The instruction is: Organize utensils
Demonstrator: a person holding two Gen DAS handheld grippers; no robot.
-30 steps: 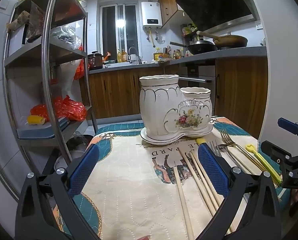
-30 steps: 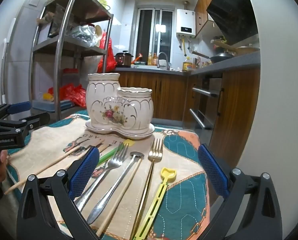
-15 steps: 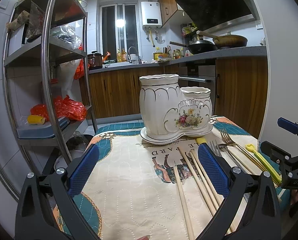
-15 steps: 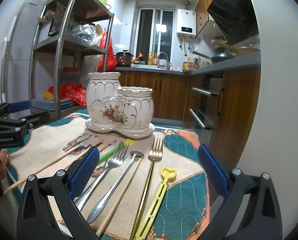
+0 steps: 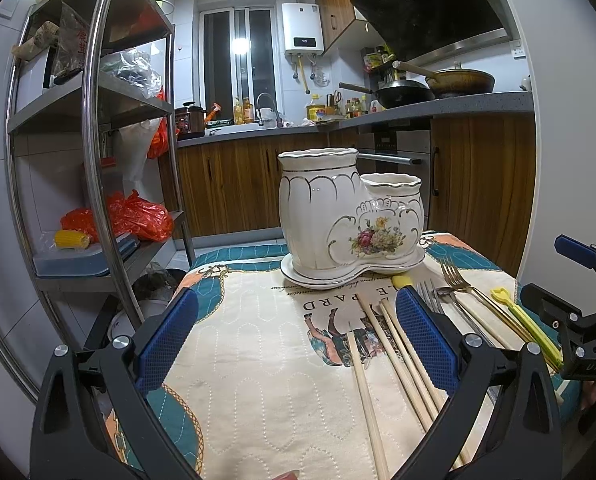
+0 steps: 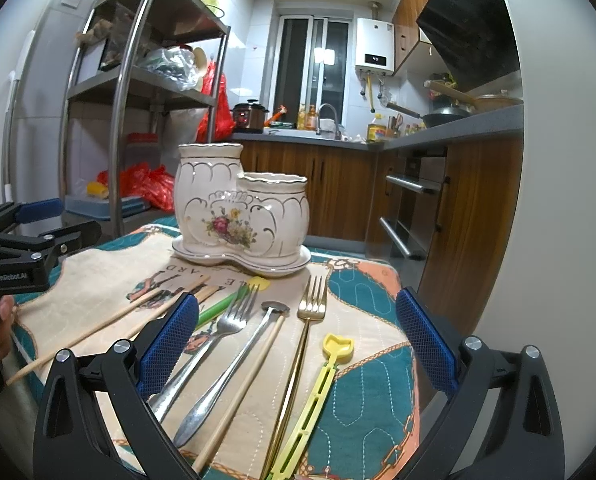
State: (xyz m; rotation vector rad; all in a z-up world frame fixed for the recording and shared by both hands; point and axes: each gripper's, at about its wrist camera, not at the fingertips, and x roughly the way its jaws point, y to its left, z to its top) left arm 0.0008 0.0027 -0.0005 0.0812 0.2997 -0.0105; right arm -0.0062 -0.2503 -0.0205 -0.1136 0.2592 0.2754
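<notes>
A white ceramic two-cup holder (image 5: 349, 220) with a flower print stands at the far side of the cloth; it also shows in the right wrist view (image 6: 242, 208). Wooden chopsticks (image 5: 393, 344) lie in front of it. A silver fork (image 6: 218, 332), a silver spoon (image 6: 234, 368), a gold fork (image 6: 301, 336), a yellow plastic utensil (image 6: 317, 388) and a green-handled one (image 6: 218, 306) lie on the cloth. My left gripper (image 5: 294, 336) is open and empty above the cloth. My right gripper (image 6: 298, 336) is open and empty above the cutlery.
The patterned cloth (image 5: 258, 360) covers a small table. A steel shelf rack (image 5: 98, 160) with bags stands to the left. Wooden cabinets and a counter (image 5: 457, 112) with pans run behind and to the right.
</notes>
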